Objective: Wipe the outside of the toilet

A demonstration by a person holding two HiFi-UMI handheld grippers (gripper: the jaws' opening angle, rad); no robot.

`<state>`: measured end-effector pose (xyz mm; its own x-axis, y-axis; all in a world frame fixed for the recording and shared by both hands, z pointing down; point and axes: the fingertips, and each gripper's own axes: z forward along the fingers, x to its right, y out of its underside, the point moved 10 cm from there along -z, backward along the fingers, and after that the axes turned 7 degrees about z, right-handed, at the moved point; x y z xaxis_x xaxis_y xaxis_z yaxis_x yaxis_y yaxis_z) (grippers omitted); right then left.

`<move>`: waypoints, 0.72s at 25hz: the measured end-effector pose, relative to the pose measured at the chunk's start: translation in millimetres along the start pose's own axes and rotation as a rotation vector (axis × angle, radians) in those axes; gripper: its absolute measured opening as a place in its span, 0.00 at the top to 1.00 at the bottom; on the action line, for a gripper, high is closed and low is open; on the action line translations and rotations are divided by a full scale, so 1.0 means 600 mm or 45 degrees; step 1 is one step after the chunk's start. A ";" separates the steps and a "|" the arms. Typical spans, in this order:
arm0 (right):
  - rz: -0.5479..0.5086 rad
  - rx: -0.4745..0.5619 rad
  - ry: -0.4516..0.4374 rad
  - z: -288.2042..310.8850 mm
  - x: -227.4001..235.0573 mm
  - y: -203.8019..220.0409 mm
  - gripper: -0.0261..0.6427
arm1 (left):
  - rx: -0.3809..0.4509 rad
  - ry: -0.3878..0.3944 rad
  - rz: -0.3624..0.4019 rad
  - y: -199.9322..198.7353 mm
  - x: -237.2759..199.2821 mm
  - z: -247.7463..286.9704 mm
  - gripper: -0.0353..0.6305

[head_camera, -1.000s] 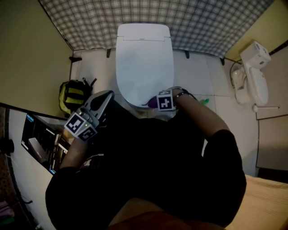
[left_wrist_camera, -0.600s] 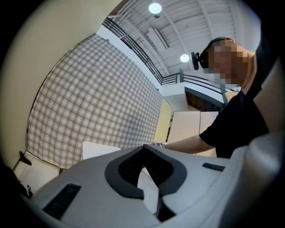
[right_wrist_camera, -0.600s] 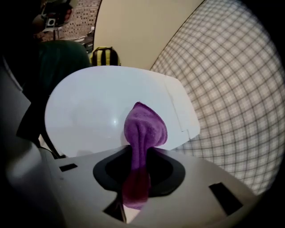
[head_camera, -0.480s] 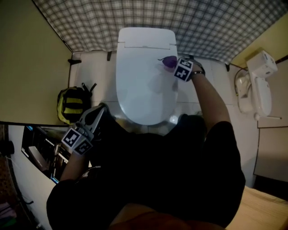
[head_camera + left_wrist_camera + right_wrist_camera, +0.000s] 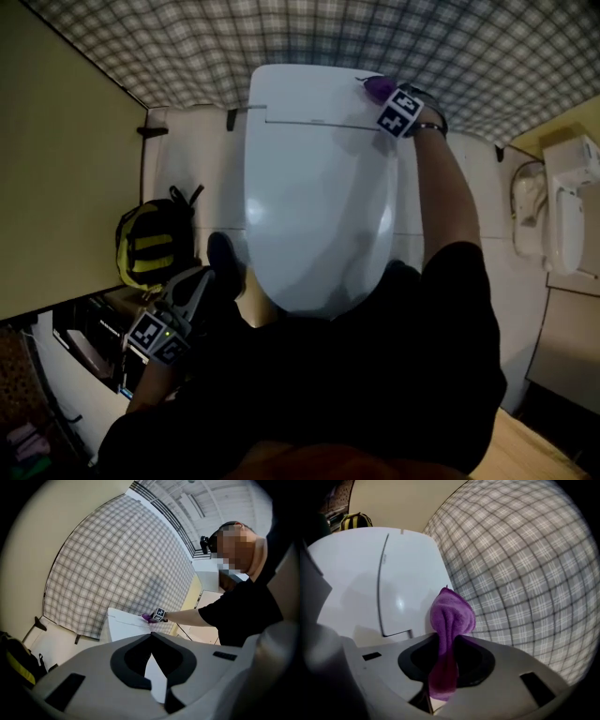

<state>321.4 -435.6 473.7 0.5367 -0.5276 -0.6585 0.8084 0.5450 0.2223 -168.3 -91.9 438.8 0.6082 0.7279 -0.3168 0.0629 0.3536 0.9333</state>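
Right gripper view: my right claw (image 5: 445, 667) pinches a purple cloth (image 5: 451, 616) at the back of the toilet (image 5: 370, 573).
The cloth's folded end sticks out past my jaw tips, while its lower end hangs down between them. Seen from the head view, this claw is at the toilet's rear right corner, just in front of the checked wall (image 5: 281, 37) behind it. I cannot tell whether the cloth presses on the white top. The toilet's lid is down. My left claw (image 5: 204, 277) hangs off the toilet's front left, apart from it. Its jaws are pressed together tip to tip with nothing between them, and they point toward the toilet. A yellow-and-black backpack (image 5: 150, 246) sits on the floor at the toilet's left side.
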 end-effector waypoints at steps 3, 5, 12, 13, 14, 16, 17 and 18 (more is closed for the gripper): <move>-0.075 -0.016 0.110 0.051 0.018 -0.026 0.82 | -0.067 -0.012 -0.034 0.007 -0.041 0.007 0.96; -0.147 -0.047 0.152 0.080 0.022 -0.035 0.82 | -0.080 -0.022 -0.050 0.014 -0.065 0.014 0.96; -0.205 -0.049 0.123 0.124 0.022 -0.044 0.84 | -0.087 -0.025 -0.119 0.040 -0.111 0.036 0.96; -0.213 -0.053 0.086 0.122 0.023 -0.044 0.84 | -0.092 -0.024 -0.122 0.043 -0.112 0.035 0.96; -0.220 -0.060 0.040 0.119 0.024 -0.045 0.85 | -0.094 -0.026 -0.124 0.044 -0.113 0.034 0.96; -0.243 -0.078 -0.061 0.107 0.022 -0.043 0.85 | -0.083 -0.035 -0.125 0.043 -0.113 0.031 0.96; -0.257 -0.088 -0.109 0.099 0.019 -0.040 0.85 | -0.072 -0.037 -0.121 0.042 -0.110 0.029 0.96; -0.271 -0.098 -0.152 0.089 0.012 -0.035 0.85 | -0.061 -0.036 -0.115 0.039 -0.104 0.027 0.96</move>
<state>321.3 -485.6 502.5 0.3847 -0.7066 -0.5939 0.8880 0.4590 0.0291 -191.9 -138.4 483.1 0.6241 0.6750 -0.3935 0.0811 0.4449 0.8919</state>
